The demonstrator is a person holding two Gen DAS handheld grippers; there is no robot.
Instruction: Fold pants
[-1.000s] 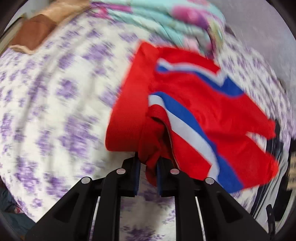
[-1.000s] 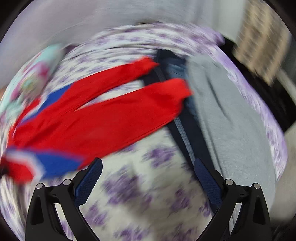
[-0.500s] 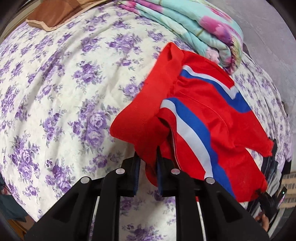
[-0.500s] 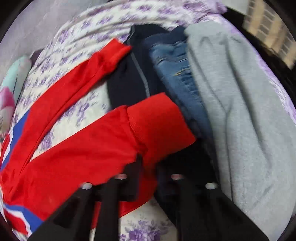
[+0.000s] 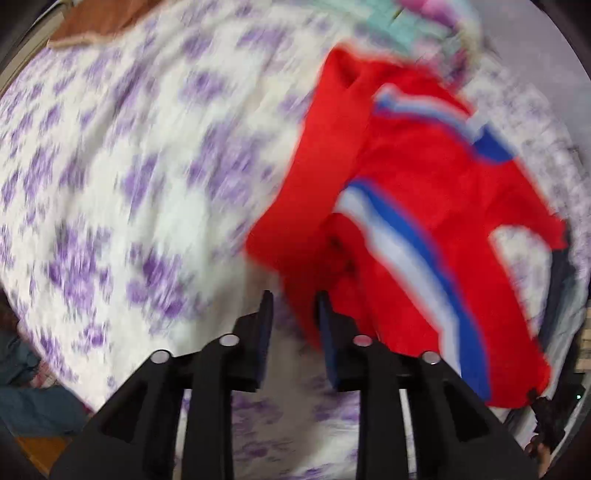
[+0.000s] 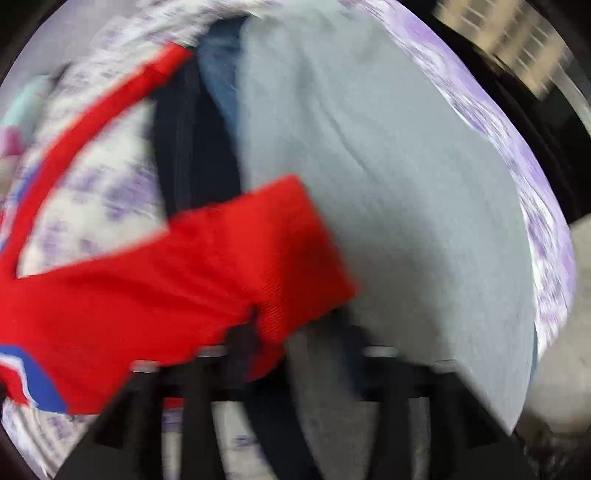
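Observation:
The red pants (image 5: 413,206) with blue and white side stripes lie on the floral bedsheet (image 5: 129,166). My left gripper (image 5: 293,314) is shut on a bunch of waistband cloth held between its blue pads. In the right wrist view my right gripper (image 6: 273,343) is shut on the cuff of one red pants leg (image 6: 240,266), lifted over a grey garment (image 6: 388,184). The other leg (image 6: 103,99) stretches away to the upper left. Both views are blurred by motion.
A folded teal floral blanket (image 5: 417,22) lies behind the pants and a brown pillow (image 5: 99,22) at the far left. Dark trousers (image 6: 192,155), jeans (image 6: 221,85) and the grey garment lie side by side at the bed's end.
The right gripper went from open above the sheet to shut on the red leg cuff and has carried it over the grey garment. The left gripper keeps hold while the view swings.

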